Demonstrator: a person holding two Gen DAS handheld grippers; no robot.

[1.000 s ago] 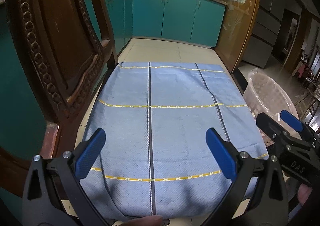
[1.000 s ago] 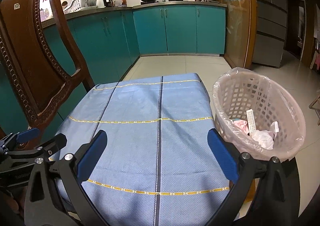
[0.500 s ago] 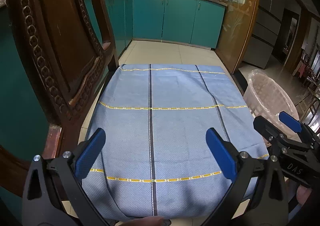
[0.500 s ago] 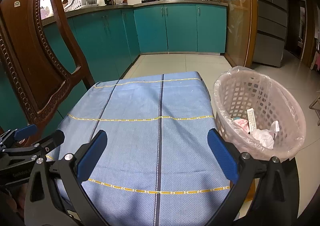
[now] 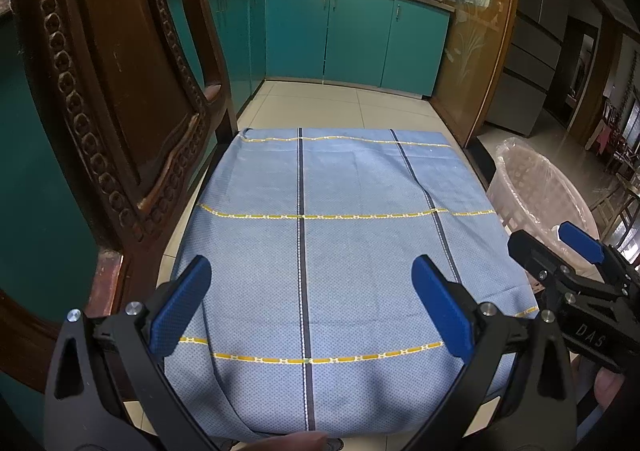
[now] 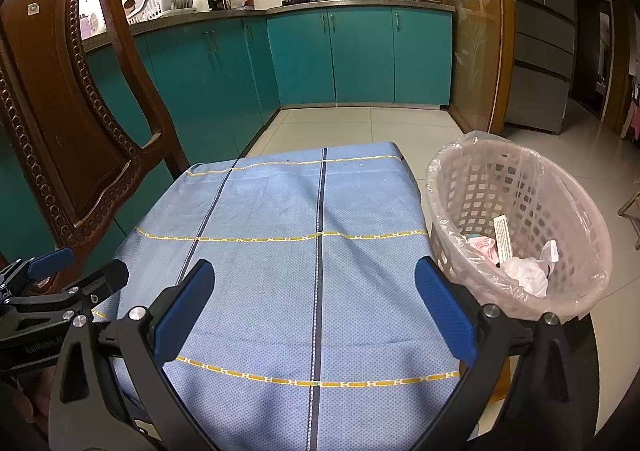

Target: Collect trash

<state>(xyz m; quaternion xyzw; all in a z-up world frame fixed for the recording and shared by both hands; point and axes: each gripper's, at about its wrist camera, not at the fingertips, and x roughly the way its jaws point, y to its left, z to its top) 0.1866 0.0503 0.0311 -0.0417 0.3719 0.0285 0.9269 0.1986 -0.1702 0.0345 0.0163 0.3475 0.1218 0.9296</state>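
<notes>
A pink lattice waste basket (image 6: 560, 291) lined with a clear bag stands on the floor right of the small table; it holds crumpled white paper (image 6: 524, 275) and wrappers (image 6: 486, 247). The basket also shows in the left wrist view (image 5: 532, 187). A blue checked cloth (image 5: 328, 251) covers the table, with nothing lying on it; it also shows in the right wrist view (image 6: 304, 263). My left gripper (image 5: 312, 303) is open and empty over the cloth's near part. My right gripper (image 6: 314, 303) is open and empty, also above the cloth, left of the basket.
A carved wooden chair (image 5: 116, 103) stands close at the left of the table, also in the right wrist view (image 6: 68, 123). Teal kitchen cabinets (image 6: 360, 55) line the back wall. Tiled floor (image 6: 360, 127) lies beyond the table. A fridge (image 6: 540, 31) stands at the right.
Both grippers have drawn back and risen slightly, so the cloth and basket sit a little farther off. Both stay open and empty.
</notes>
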